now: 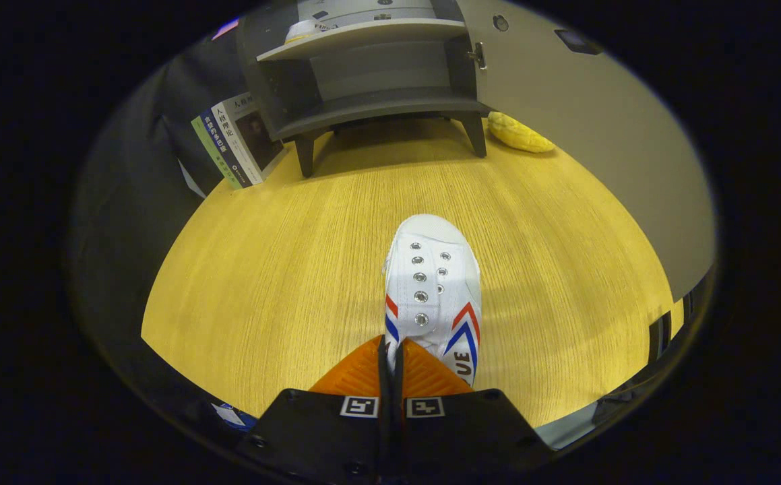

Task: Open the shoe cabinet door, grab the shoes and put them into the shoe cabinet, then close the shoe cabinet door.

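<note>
A white canvas shoe (434, 289) with red and blue chevrons on its sides hangs from the gripper (390, 350), its toe pointing forward and away, above the yellow wood-grain table (262, 269). The two fingers are drawn almost together, clamped on a thin edge of the shoe at its heel end, with only a narrow dark slit between them. The gripper is tipped forward and downward, looking along the shoe toward the table surface and the far end of the booth. Well beyond the toe stands the grey shoe cabinet (370, 74) on short legs, its door (565, 114) swung open to the right, showing bare lower shelves. On an upper shelf lies another white shoe (306, 30), partly hidden. Leaning beside the cabinet's left side are a few books (235, 141). A yellow lumpy object (518, 133) rests on the table near the cabinet's right leg, against the open door.
</note>
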### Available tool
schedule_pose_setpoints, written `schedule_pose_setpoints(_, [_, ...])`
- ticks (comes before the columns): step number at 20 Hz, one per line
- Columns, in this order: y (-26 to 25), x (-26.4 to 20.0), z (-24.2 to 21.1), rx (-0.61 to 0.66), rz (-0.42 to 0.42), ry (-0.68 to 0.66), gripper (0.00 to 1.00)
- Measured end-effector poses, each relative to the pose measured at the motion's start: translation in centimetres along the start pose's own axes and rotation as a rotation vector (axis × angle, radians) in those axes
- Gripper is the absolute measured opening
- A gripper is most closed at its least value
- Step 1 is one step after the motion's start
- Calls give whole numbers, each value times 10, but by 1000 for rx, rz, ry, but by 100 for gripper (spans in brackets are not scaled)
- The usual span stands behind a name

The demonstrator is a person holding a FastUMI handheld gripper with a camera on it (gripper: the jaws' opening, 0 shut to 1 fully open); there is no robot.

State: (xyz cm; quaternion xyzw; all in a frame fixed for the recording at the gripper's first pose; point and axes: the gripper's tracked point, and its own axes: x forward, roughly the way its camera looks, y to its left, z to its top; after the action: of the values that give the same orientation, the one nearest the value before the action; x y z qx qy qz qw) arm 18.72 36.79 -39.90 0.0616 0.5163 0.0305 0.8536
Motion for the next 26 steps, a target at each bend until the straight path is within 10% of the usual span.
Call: schedule_pose_setpoints(26, [66,-111,226,-154,35,-479,1])
